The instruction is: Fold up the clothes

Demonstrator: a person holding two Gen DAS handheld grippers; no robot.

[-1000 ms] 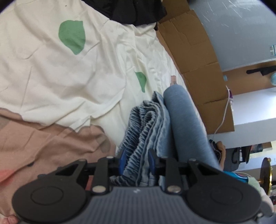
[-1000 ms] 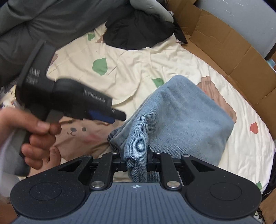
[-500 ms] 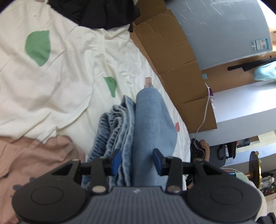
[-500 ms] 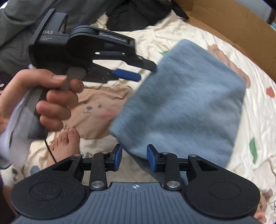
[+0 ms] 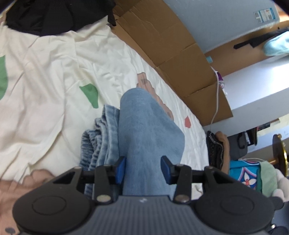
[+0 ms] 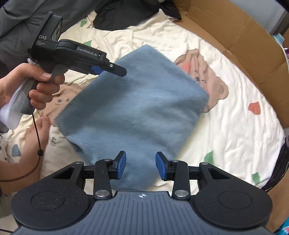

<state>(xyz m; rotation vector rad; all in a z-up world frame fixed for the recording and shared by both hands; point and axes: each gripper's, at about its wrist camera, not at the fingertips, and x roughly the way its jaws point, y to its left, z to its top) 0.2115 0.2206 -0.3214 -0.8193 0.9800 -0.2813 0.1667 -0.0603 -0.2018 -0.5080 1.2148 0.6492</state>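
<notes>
Blue denim, folded into a thick, soft-cornered rectangle (image 6: 137, 101), lies on a cream bed sheet (image 6: 225, 126) printed with green, red and tan cartoon shapes, a brown bear figure (image 6: 213, 79) showing just past its far right corner. The right hand-held gripper (image 6: 140, 166) hovers above the near edge of the folded garment with its blue-padded fingers (image 6: 121, 163) spread apart and released, the cloth visible in the gap between them but not pinched. At the far left corner of the bundle, the left hand-held gripper (image 6: 112, 69), a black pistol-shaped tool held in a person's hand (image 6: 34, 85), points its tip at the fabric; from the left wrist view its fingers (image 5: 120, 169) also stand wide and unclenched either side of the denim (image 5: 150, 137), which rises smooth and rounded on top, with gathered, ribbed layers (image 5: 97, 142) stacked along its left side. The weave reads fine and matte on the broad face, crinkled at the elastic-like edge. A bare foot (image 6: 42, 130) rests on the sheet near the left. Flattened brown cardboard (image 6: 243, 36) borders the bed on the far right, and a dark garment (image 6: 130, 16) lies heaped at the far end, well apart from the folded piece.
</notes>
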